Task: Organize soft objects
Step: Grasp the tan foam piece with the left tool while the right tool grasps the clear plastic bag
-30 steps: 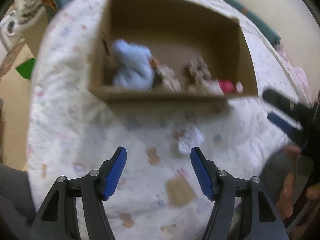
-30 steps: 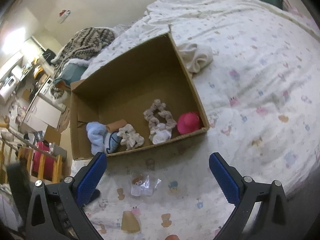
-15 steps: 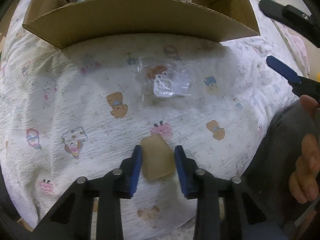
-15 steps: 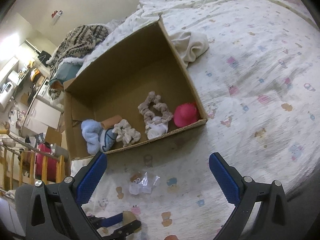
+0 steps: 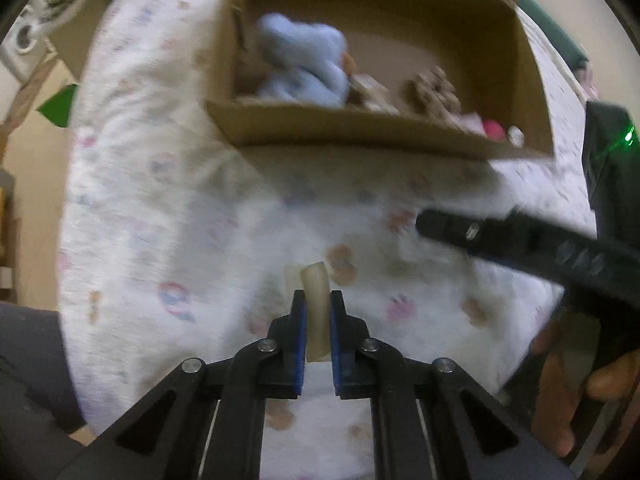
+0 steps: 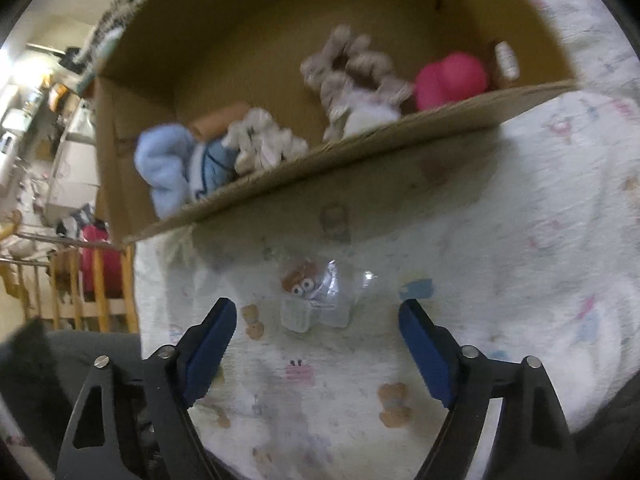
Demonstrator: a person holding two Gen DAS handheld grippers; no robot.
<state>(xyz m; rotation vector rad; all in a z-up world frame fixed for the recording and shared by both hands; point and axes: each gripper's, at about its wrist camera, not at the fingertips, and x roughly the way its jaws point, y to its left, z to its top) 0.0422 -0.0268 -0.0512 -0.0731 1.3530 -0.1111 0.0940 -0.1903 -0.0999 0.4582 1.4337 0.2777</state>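
My left gripper (image 5: 317, 304) is shut on a tan soft pad (image 5: 316, 296) and holds it edge-on above the printed bedspread (image 5: 168, 208). My right gripper (image 6: 316, 320) is open, low over the bed, with a clear plastic packet (image 6: 316, 296) holding a small brown toy between and just ahead of its fingertips. The cardboard box (image 6: 360, 136) lies beyond, holding a blue plush (image 6: 176, 164), cream and beige scrunchies (image 6: 352, 68) and a pink item (image 6: 452, 80). The box (image 5: 360, 132) and blue plush (image 5: 304, 64) also show in the left wrist view.
The right gripper's black body (image 5: 520, 240) and the hand holding it (image 5: 568, 380) cross the right side of the left wrist view. A wooden rail (image 6: 80, 284) and room clutter lie off the bed's left edge.
My left gripper closed on the tan pad and lifted it off the bed. My right gripper dropped down and forward to the clear packet, still open.
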